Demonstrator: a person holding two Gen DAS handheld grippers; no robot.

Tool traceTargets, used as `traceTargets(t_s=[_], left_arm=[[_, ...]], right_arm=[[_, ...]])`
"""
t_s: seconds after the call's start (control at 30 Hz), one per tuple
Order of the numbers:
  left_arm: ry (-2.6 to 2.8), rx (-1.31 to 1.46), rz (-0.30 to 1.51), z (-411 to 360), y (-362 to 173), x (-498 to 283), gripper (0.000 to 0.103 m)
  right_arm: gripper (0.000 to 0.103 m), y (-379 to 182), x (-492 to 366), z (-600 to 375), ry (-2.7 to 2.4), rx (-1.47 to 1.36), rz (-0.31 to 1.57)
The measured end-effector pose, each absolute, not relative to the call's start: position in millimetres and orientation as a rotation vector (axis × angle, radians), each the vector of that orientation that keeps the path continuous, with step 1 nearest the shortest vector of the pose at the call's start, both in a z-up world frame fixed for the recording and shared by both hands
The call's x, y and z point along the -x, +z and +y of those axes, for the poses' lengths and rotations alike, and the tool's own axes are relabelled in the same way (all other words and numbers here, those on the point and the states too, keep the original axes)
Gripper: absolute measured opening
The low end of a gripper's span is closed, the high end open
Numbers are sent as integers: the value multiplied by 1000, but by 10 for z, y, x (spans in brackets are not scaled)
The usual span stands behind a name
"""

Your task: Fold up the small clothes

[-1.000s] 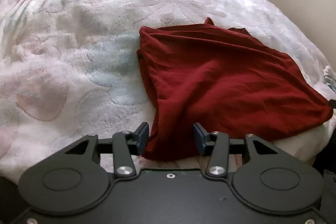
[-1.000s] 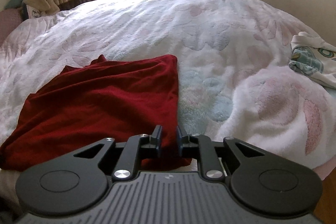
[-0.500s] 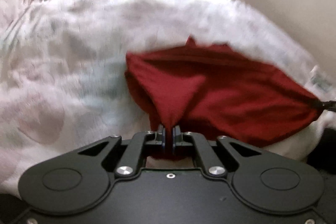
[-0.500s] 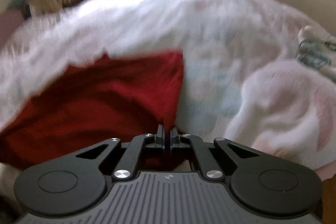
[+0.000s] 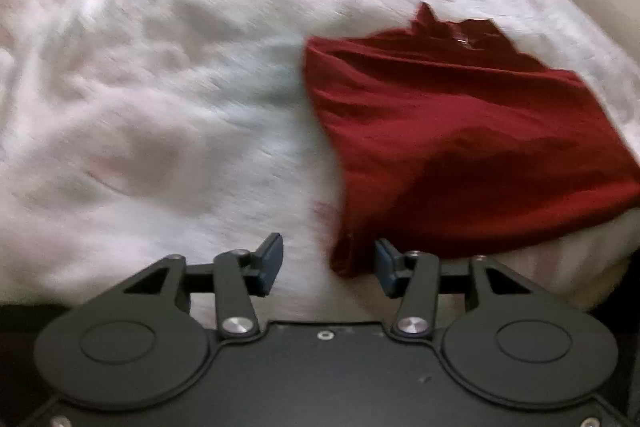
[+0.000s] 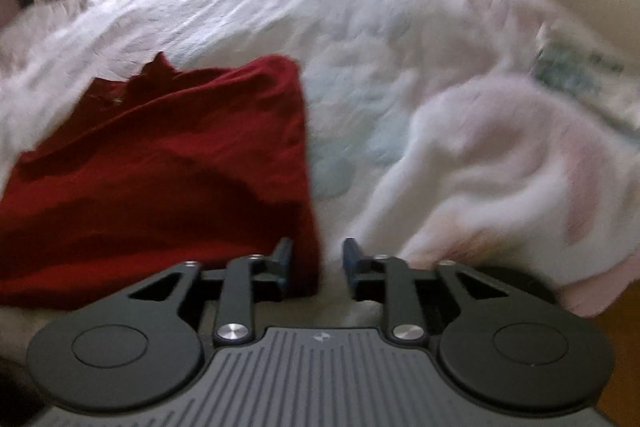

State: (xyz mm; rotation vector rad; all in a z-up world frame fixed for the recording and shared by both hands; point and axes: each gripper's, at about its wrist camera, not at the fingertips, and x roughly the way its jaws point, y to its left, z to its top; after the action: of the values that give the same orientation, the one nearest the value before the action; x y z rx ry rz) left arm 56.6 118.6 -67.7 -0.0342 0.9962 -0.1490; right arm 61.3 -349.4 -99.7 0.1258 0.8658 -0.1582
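On white blanket (image 5: 160, 107) red garment (image 5: 460, 147) lies loose, left gripper (image 5: 328, 263) and right gripper (image 6: 316, 263) both spread, empty.

Gripper: right gripper (image 6: 316, 263), jaws apart, nothing between them.
Garment: red cloth (image 6: 168, 167), its near corner just beside the left finger.
Surface: white blanket (image 6: 360, 47) under the cloth.

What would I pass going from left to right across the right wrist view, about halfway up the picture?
Dark red garment → pale blue flower patch on the white fluffy blanket → raised pink-and-white fold of blanket → blurred printed cloth at the far right edge.
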Motion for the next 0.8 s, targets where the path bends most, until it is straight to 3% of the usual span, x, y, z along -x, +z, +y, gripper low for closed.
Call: traceTargets(t_s=[0.2,0.43,0.53,0.67,0.77,0.8], left_arm=[[-119,121,942,1308,-400,-570,51],[-175,216,732,642,-302,-627,52],[-263,206,781,224,-509,-698,52],[-255,-58,854,-241,-783,-697,53],[-159,-198,941,-222,-960,-718,55],[-159,-161,942,-125,-945,-711,55]], right_arm=[[33,-690,-530,-3497,-223,-118,777],[33,-609,-700,-2940,-19,-114,681],[33,-776,-802,-2525,130,-163,723],[28,-1042,-849,-2050,275,-111,818],[14,-1129,-832,-1987,193,42,847],[13,-1112,-829,-2082,166,25,849]])
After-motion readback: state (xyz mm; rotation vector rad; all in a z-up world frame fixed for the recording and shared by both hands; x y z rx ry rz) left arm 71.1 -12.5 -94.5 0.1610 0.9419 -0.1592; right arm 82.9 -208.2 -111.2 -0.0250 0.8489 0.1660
